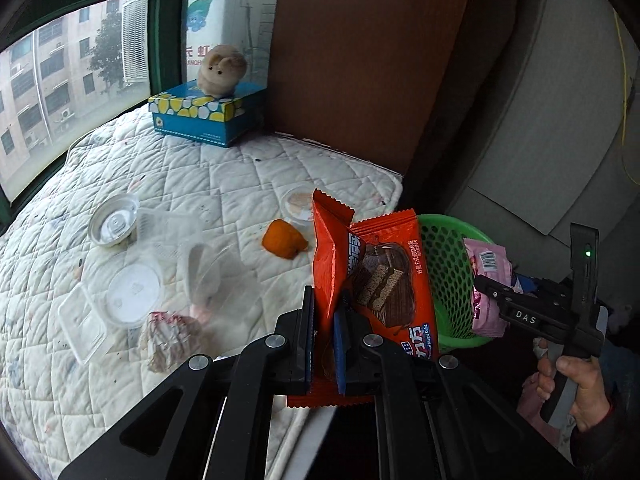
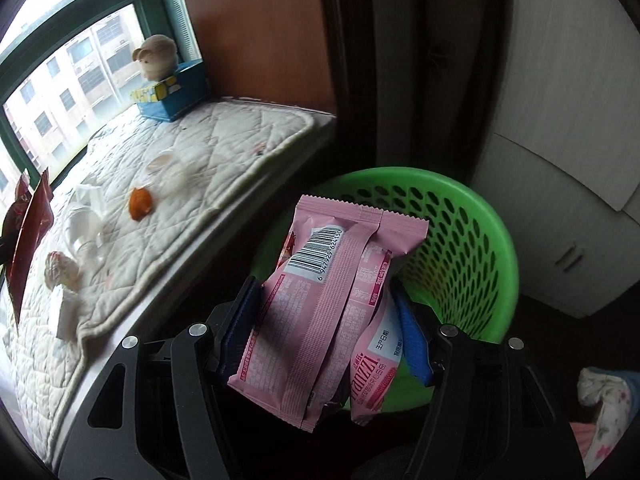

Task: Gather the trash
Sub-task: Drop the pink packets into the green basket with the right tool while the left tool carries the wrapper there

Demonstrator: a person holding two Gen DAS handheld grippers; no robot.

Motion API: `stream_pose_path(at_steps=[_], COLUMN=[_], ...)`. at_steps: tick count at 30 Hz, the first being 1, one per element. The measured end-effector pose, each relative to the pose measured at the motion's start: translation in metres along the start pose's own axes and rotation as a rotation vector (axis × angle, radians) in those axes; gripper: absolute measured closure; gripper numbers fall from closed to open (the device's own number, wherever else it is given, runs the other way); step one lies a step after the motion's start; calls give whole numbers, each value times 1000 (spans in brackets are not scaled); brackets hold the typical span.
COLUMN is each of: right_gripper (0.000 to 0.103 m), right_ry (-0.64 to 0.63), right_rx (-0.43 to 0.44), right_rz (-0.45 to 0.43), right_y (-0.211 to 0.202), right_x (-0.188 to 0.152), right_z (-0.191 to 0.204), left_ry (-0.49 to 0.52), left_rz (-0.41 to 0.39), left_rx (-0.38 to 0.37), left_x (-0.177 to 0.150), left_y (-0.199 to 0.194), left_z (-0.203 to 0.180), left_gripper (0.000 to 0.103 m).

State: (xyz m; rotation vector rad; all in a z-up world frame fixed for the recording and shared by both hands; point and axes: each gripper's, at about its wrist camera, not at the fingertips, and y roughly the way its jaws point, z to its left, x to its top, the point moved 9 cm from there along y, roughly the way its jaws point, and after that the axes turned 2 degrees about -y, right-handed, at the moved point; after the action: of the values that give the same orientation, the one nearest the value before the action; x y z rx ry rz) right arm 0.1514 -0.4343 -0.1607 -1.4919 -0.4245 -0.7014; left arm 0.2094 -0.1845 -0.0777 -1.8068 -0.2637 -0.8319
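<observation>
In the left wrist view, the left hand-held gripper (image 1: 325, 332) is clenched on an orange wafer wrapper (image 1: 372, 276), pinching its lower part so the long axis stands nearly upright. The green basket (image 1: 444, 264) lies just beyond the wrapper and to its right, off the edge of the quilted mattress (image 1: 224, 176) rather than on it. Still on the mattress are an orange peel (image 1: 284, 239) near the right edge, clear plastic containers (image 1: 132, 292) and a crumpled wrapper (image 1: 168, 336) toward the near edge. The right hand-held gripper (image 1: 496, 296) shows at far right, gripping a pink snack packet (image 1: 486, 280) right by the basket. In the right wrist view, that right hand-held gripper (image 2: 326, 328) grasps the pink snack packet (image 2: 320, 308) between wide-set jaws, its long axis pointing up and away, with the basket (image 2: 472, 216) directly behind and below it. The right hand looks nearer the basket, so its packet probably drops first; the left must travel further right.
</observation>
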Motion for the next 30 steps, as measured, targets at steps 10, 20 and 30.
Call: stream_pose_path(at_steps=[10, 20, 30], right_gripper=[18, 17, 16], right_ry=[32, 89, 132], right_rx=[-64, -63, -50], right_rz=[-9, -46, -104], right_y=[6, -20, -50], right_x=[10, 5, 2], right_z=[-43, -70, -82], left_ry=[66, 116, 149], left_rz=[45, 122, 177], left_rx=[-31, -71, -123], left_x=[17, 7, -7], left_y=[50, 99, 138], left_z=[-48, -94, -138], left_gripper=[95, 95, 89])
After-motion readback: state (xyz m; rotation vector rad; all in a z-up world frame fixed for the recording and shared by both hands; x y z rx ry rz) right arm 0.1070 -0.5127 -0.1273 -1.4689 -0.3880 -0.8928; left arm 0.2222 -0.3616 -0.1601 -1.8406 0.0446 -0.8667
